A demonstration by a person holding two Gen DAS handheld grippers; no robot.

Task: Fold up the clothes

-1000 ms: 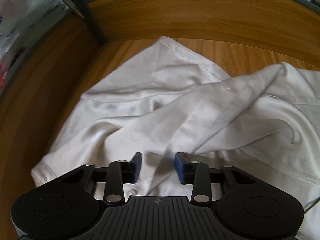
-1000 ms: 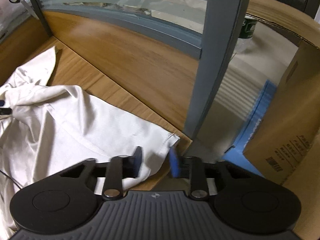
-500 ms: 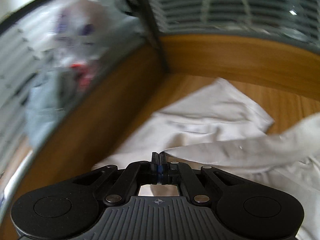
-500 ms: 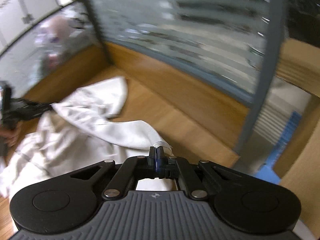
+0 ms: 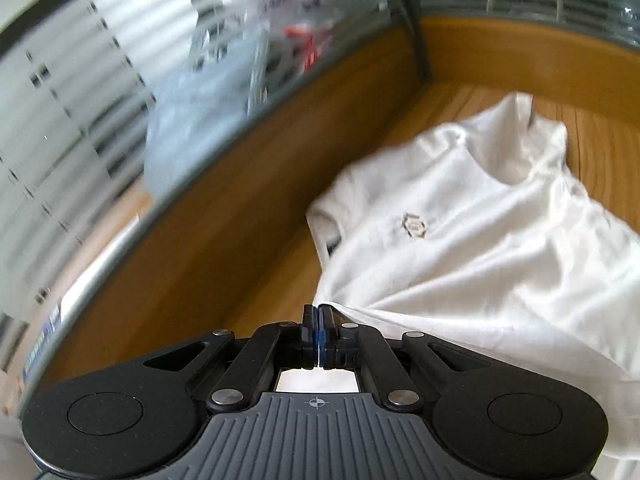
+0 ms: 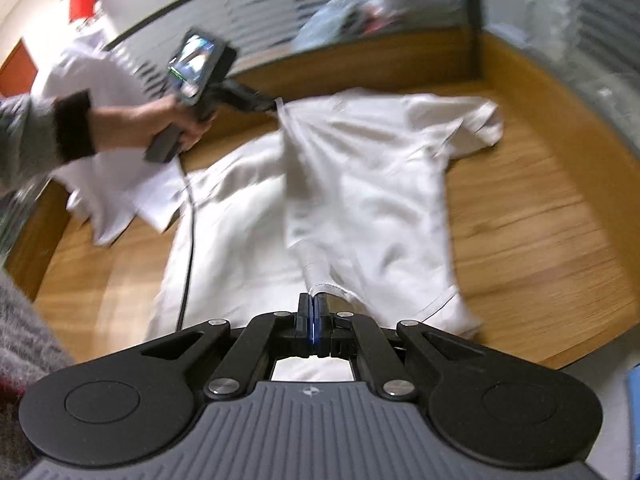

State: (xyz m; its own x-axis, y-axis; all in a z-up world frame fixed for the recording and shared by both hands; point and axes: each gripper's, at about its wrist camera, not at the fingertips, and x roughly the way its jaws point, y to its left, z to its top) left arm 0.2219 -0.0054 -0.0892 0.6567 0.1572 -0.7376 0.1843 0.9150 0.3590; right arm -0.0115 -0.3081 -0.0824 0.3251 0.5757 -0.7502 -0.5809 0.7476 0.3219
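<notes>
A white T-shirt [image 5: 460, 216] with a small grey chest logo [image 5: 414, 226] hangs stretched above the wooden table [image 5: 600, 152]. My left gripper [image 5: 319, 322] is shut on a bunched edge of the shirt. My right gripper [image 6: 313, 312] is shut on another edge of the same shirt [image 6: 360, 168], which spreads away from it. In the right wrist view the left gripper [image 6: 276, 105] shows at the shirt's far corner, held by a hand. The far sleeves rest on the table.
More white cloth [image 6: 120, 184] lies on the table under the left hand. A black cable [image 6: 188, 240] trails across the shirt. Wooden walls with frosted glass panels [image 5: 80, 128] bound the table on the left and back. The table's near edge [image 6: 580, 356] runs at the right.
Both grippers closed on the shirt's edges and lifted, pulling apart. The crumpled shirt now hangs stretched between them, with its logo side showing.
</notes>
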